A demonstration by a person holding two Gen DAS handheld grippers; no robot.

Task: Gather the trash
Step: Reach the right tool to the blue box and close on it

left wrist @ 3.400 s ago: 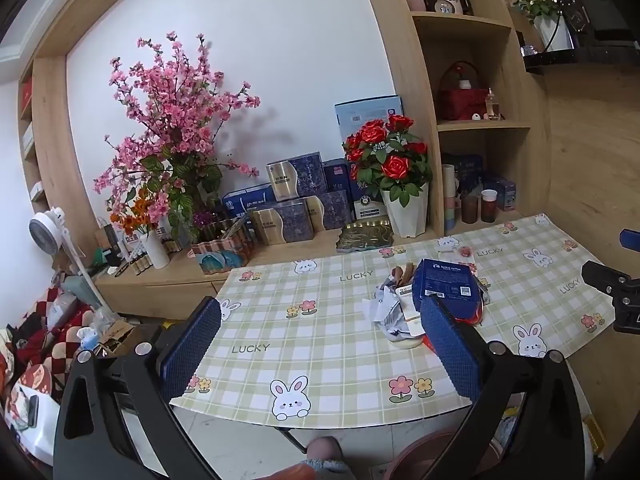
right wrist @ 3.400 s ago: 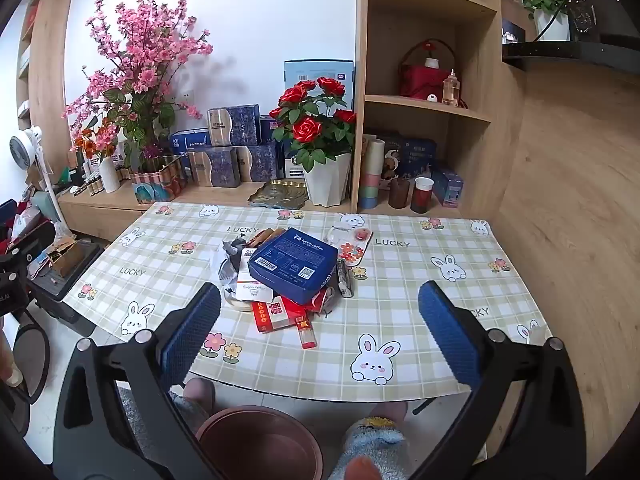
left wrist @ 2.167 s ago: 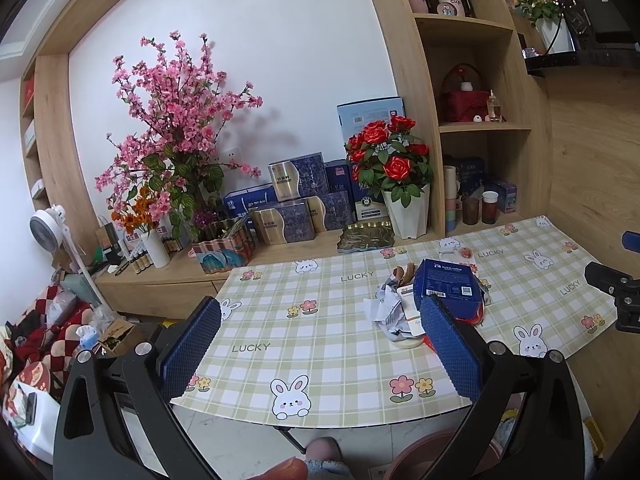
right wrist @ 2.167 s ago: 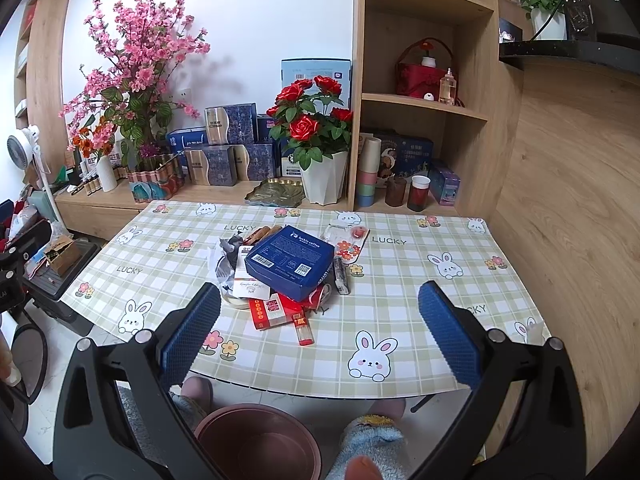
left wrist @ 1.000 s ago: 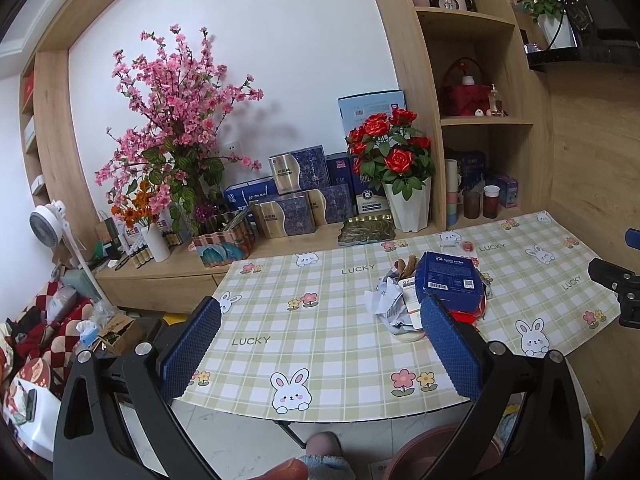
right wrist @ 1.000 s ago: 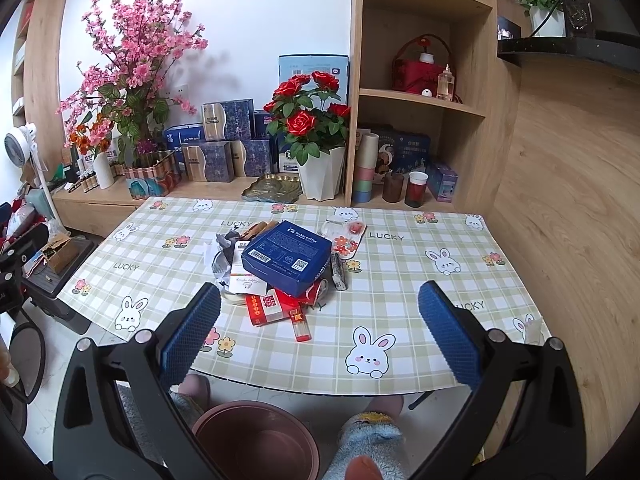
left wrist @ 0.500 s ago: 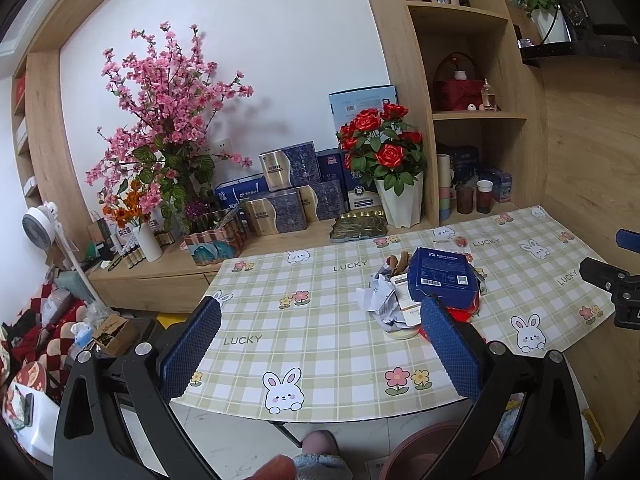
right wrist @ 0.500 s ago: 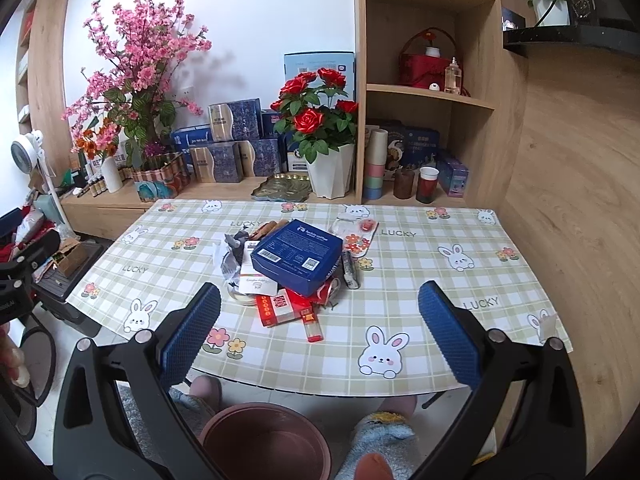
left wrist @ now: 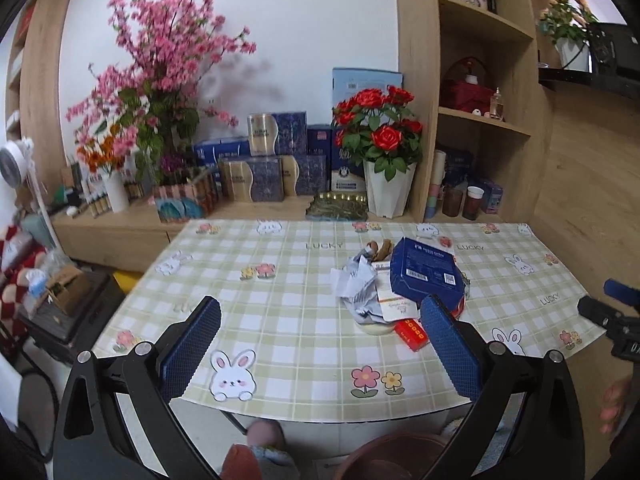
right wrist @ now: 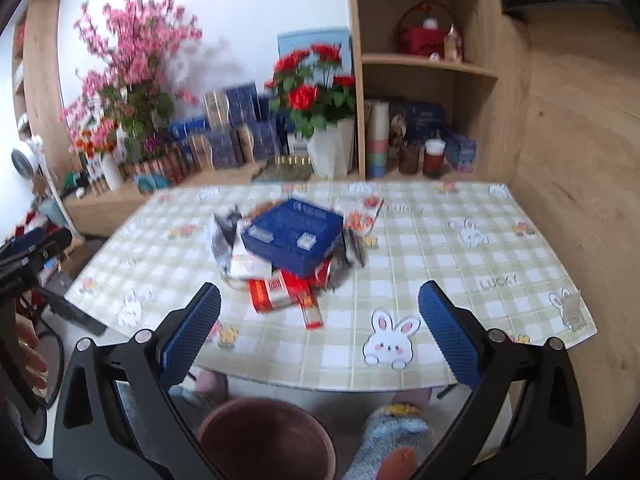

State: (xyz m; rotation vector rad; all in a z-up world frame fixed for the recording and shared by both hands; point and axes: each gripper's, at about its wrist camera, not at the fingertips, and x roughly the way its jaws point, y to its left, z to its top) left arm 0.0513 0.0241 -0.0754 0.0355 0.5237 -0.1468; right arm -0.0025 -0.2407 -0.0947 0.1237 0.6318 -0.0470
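A heap of trash lies mid-table on the checked cloth [left wrist: 280, 320]: a blue box [left wrist: 424, 270] [right wrist: 294, 236] on top, crumpled silver wrappers [left wrist: 356, 284], red packets [right wrist: 280, 290] [left wrist: 410, 330] at the near side. My left gripper [left wrist: 320, 332] hangs open over the near table edge, left of the heap. My right gripper [right wrist: 318, 330] is open too, in front of the heap, with the red packets between its fingers' line but apart from them. A brown bin [right wrist: 266, 438] stands on the floor below the table edge.
A white pot of red roses [left wrist: 386, 160], blue boxes [left wrist: 276, 160] and a pink blossom vase [left wrist: 116, 196] line the sideboard behind the table. Wooden shelves [right wrist: 428, 64] with cups rise at the back right. A person's slippered feet [right wrist: 392, 432] flank the bin.
Both grippers have moved closer to the table and tilted downward; the right wrist view is blurred from motion. The trash heap has not moved.
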